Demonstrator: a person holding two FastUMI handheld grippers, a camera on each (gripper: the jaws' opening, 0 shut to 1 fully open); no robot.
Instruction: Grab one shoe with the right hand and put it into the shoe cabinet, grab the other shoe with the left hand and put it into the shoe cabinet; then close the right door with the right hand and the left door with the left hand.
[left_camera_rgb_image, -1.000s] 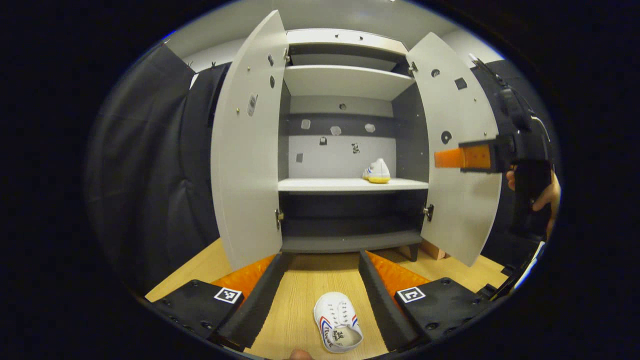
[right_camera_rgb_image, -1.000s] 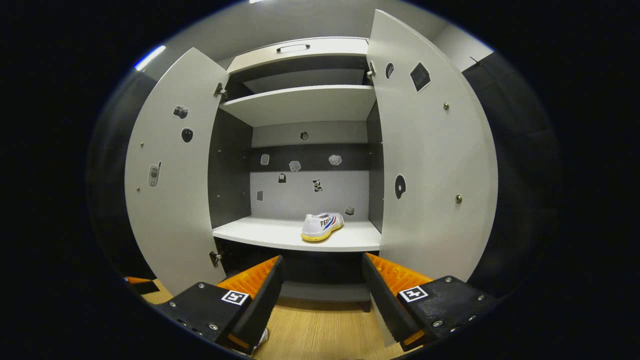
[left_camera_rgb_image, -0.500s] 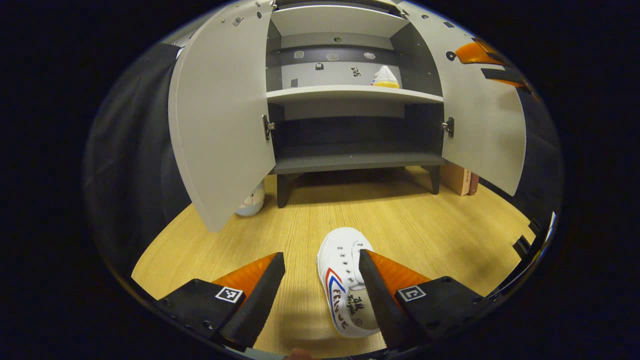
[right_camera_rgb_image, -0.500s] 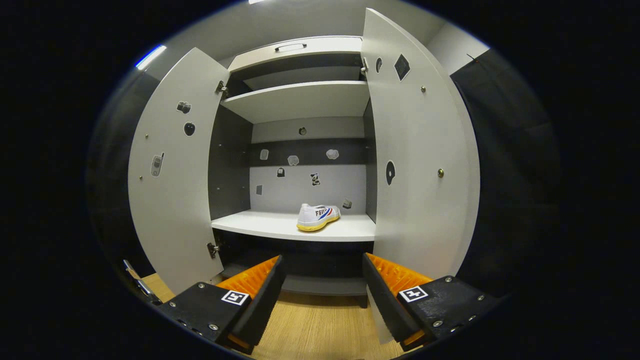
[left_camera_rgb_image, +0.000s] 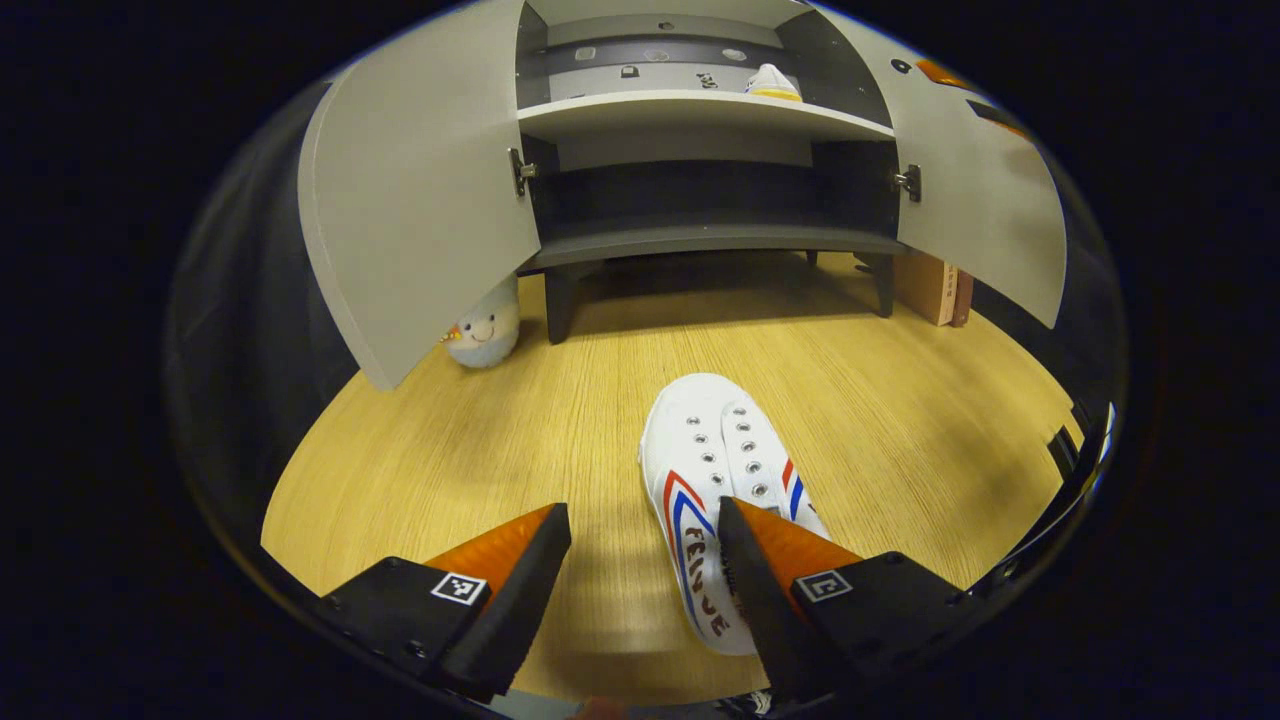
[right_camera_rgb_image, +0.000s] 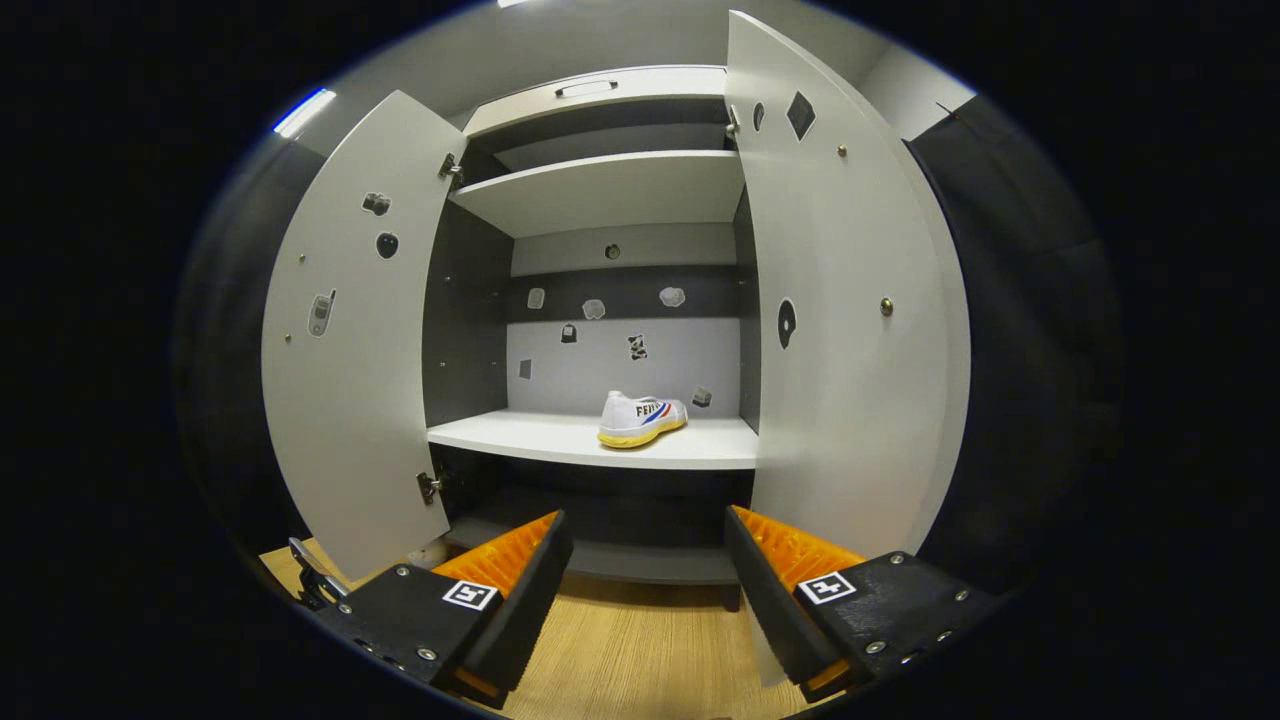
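In the left gripper view, our left gripper (left_camera_rgb_image: 644, 570) has its fingers spread wide with nothing clamped; its right-hand finger (left_camera_rgb_image: 752, 590) covers the heel half of the white canvas shoe with red and blue stripes (left_camera_rgb_image: 712, 470), so we cannot tell if they touch. The shoe lies on the pale wood-grain floor (left_camera_rgb_image: 470, 450), toe toward the grey shoe cabinet (left_camera_rgb_image: 700, 235). A small plush toy (left_camera_rgb_image: 484, 330) peeks from under the left door (left_camera_rgb_image: 420, 190). In the right gripper view, our right gripper (right_camera_rgb_image: 646, 590) is also wide apart and empty, facing the matching white shoe with a yellow sole (right_camera_rgb_image: 641, 419) on the middle shelf (right_camera_rgb_image: 560, 440), between both open doors.
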